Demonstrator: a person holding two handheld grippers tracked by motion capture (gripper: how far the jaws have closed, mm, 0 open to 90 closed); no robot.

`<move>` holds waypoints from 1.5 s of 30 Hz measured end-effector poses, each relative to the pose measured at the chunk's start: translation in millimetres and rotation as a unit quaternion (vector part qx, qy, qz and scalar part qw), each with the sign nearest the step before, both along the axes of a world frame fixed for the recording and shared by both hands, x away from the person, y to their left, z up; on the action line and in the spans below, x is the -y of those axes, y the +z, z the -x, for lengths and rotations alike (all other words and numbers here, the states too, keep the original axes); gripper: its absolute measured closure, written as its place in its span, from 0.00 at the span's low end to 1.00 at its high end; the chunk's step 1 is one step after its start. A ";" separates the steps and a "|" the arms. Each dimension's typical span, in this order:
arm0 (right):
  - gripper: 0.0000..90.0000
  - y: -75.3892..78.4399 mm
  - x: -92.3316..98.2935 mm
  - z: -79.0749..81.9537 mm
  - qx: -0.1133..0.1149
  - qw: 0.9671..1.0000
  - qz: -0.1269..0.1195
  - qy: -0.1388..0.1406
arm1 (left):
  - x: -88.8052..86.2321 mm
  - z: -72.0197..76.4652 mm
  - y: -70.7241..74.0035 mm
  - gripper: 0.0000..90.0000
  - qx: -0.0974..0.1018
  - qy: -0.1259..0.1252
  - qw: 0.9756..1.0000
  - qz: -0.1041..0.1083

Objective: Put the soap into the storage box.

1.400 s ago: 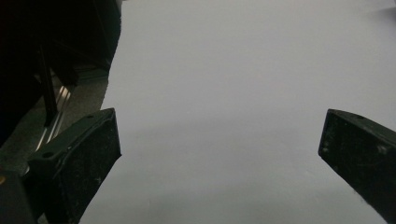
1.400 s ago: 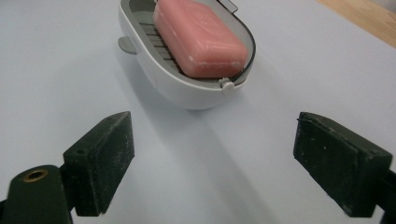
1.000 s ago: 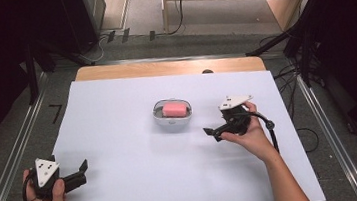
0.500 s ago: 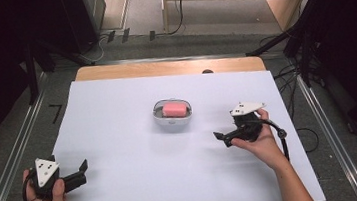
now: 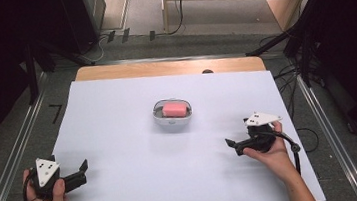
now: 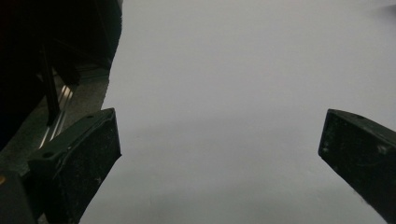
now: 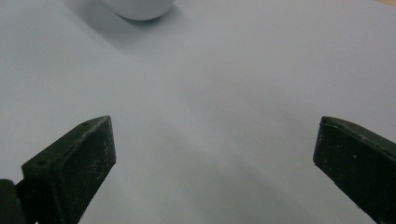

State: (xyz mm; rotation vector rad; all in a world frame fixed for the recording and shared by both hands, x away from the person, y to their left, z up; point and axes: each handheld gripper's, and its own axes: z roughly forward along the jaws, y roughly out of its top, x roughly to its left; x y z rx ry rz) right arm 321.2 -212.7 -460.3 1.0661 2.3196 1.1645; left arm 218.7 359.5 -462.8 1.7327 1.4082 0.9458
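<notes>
Where matte white sheet [image 5: 135, 135] spreads smooth: rounded glossy bowl [image 5: 172, 118], pink block [image 5: 174, 109].

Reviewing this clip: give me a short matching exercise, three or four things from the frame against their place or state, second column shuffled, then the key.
Things
1. left gripper
2. right gripper
3. pink block
4. white sheet

Places or states
A. covers most of the tabletop
B. inside the small white dish at mid-table
C. open, at the near left edge
D. open, near right of the dish

Pairs: 1-C, 2-D, 3-B, 4-A
</notes>
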 end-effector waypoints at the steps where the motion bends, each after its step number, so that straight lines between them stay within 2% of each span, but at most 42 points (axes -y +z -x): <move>1: 0.00 -1.3 2.2 1.6 0.001 1.000 0.000 -0.002 | 0.0 0.1 0.0 0.00 0.000 0.000 1.000 0.000; 15: 0.00 -20.7 34.4 30.3 -0.010 0.999 -0.006 -0.040 | 0.4 0.1 0.1 0.00 -0.001 0.001 1.000 -0.003; 30: 0.00 -22.4 65.4 63.8 0.010 0.996 -0.025 -0.082 | 0.9 0.0 -0.2 0.00 0.001 0.002 1.000 -0.005; 39: 0.00 -22.1 90.7 77.5 0.014 0.991 -0.035 -0.125 | 0.6 0.1 -0.2 0.00 0.001 0.002 1.000 -0.004; 40: 0.00 -22.3 94.8 80.0 0.016 0.990 -0.030 -0.139 | 0.5 0.2 0.0 0.00 0.000 0.002 1.000 -0.003; 42: 0.00 -22.5 97.1 81.2 0.018 0.989 -0.029 -0.144 | 0.4 0.3 0.0 0.00 0.001 0.002 1.000 -0.002; 45: 0.02 -23.6 102.6 85.7 0.022 0.985 -0.024 -0.167 | 0.3 0.7 -0.1 0.00 0.004 0.002 1.000 0.001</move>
